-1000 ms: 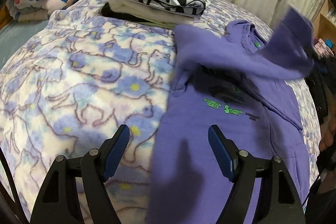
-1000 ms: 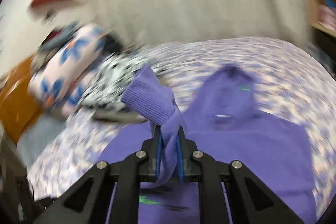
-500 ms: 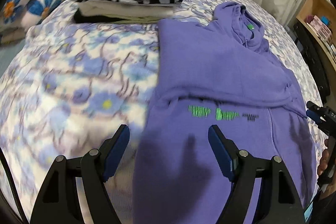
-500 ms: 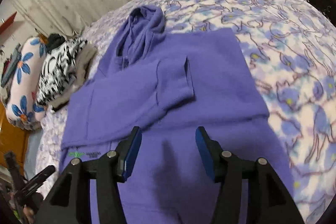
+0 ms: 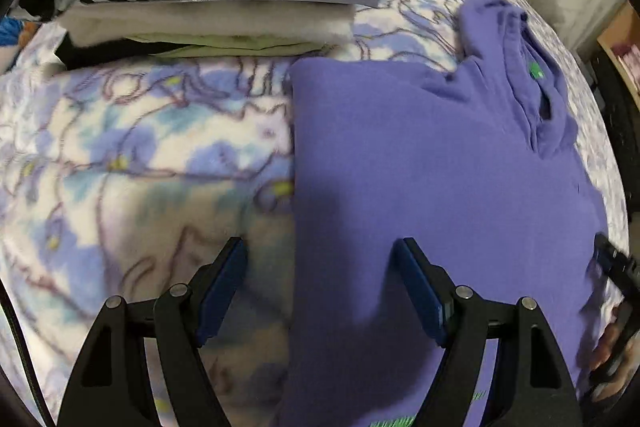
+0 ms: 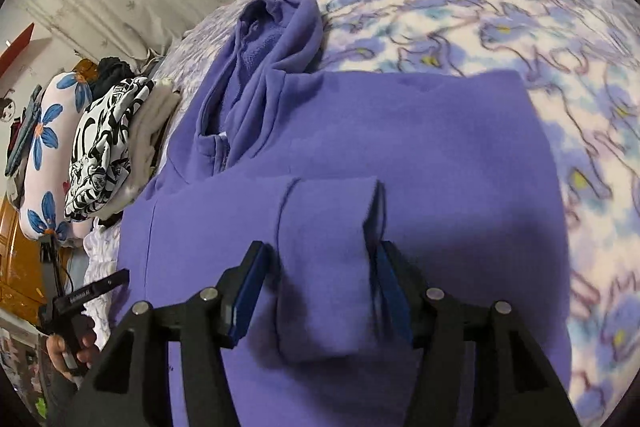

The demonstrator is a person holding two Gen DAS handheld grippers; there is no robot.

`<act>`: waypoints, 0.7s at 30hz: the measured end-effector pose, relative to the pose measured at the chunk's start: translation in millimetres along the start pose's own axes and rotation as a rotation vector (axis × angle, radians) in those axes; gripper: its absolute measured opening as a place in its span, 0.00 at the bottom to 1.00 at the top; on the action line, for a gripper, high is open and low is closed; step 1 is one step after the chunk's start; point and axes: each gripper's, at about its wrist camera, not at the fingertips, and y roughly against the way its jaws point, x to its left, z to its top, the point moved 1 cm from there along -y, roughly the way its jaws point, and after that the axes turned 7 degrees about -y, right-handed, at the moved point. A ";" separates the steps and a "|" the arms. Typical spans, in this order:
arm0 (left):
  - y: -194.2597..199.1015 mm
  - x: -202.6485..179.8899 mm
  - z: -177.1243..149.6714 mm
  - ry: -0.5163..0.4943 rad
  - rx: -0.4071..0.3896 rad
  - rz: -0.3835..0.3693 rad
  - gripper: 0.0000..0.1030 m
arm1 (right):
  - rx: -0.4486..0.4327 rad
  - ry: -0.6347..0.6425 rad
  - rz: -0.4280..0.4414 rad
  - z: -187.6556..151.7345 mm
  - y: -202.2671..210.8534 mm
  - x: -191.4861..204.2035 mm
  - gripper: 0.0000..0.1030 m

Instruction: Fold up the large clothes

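your purple hoodie (image 6: 420, 131) lies flat on the bed (image 6: 520, 7), a sleeve (image 6: 324, 227) folded across its chest; hood and body remain unfolded. your right claw (image 6: 320, 291) is opening, straddling the sleeve cuff unpressed. your left claw (image 5: 320, 291) gapes wide over the hoodie's edge, holding nothing.

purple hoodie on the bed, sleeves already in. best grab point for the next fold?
Probably the bottom hem of the purple fleece hoodie, at its two near corners, coming from the near side. The body lies flat as a straight-sided rectangle with the sleeve cuff folded across it and the hood at the far end. The left tongs are open; the right tongs are opening around the cuff.
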 end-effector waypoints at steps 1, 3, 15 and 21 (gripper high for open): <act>-1.9 0.4 3.5 0.014 -0.002 -0.009 0.72 | -0.004 0.009 0.018 0.4 -1.0 2.6 0.56; -0.9 0.3 9.0 0.026 -0.024 -0.045 0.40 | -0.011 0.044 0.006 1.1 -2.1 8.6 0.47; 7.9 -13.7 2.1 -0.033 -0.150 0.078 0.25 | -0.078 0.163 -0.139 9.8 -15.1 34.6 0.30; 37.5 -16.4 -3.9 -0.072 -0.210 0.158 0.50 | -0.175 0.186 -0.148 -2.2 24.4 42.6 0.40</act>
